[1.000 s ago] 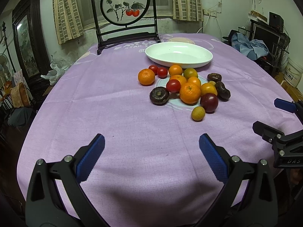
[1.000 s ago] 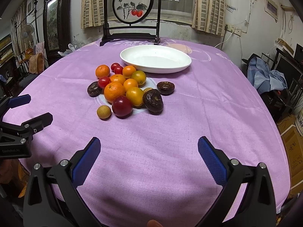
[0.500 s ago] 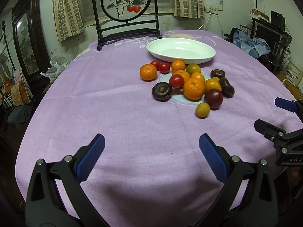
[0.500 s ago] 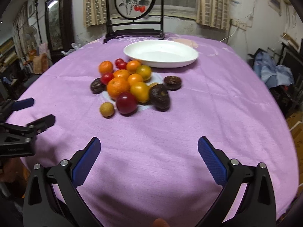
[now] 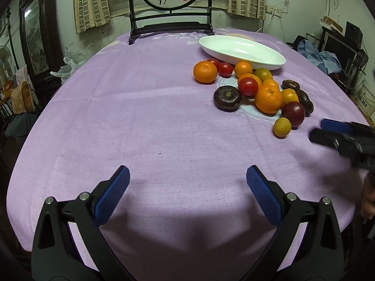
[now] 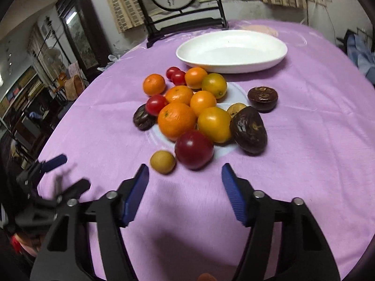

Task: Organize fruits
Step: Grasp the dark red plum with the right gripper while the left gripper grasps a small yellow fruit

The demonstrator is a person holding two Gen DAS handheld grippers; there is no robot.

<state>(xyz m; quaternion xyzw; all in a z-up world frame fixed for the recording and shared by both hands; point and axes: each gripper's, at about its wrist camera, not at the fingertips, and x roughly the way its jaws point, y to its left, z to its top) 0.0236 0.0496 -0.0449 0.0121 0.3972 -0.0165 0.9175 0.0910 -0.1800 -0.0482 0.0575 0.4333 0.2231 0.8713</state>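
At twelve o'clock of the right gripper [image 6: 185, 178], spread wide and empty: red plum [image 6: 194, 149]. Left gripper [image 5: 187, 182] likewise agape, holding nothing.

Left hand-held gripper [image 5: 187, 195] spread wide above purple tabletop [image 5: 140, 121]; fruit pile [image 5: 255, 89] beside white dish [image 5: 242, 51].

Lilac tablecloth [image 6: 304, 140], white dish [image 6: 232, 66], dark-red plum [image 6: 194, 149].

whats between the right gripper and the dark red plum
Only bare purple tablecloth. In the right wrist view the right gripper is open just short of the dark red plum.
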